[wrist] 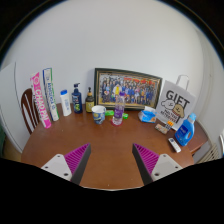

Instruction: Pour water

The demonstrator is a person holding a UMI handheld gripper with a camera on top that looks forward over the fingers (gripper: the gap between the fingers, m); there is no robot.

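Note:
My gripper (112,160) is open over the near part of the wooden table (110,145), its magenta pads wide apart with nothing between them. Well beyond the fingers, a clear water bottle with a purple label (118,108) stands upright near the table's middle back. Just left of it sits a white cup (99,114). Both are far from my fingertips.
Along the back stand a framed photo (127,88), a dark bottle (77,98), a white bottle (65,102), a tall pink-and-white box (43,97) and a white "GIFT" bag (177,103). Blue and white items (186,128) lie at right. A wooden chair (30,108) stands at left.

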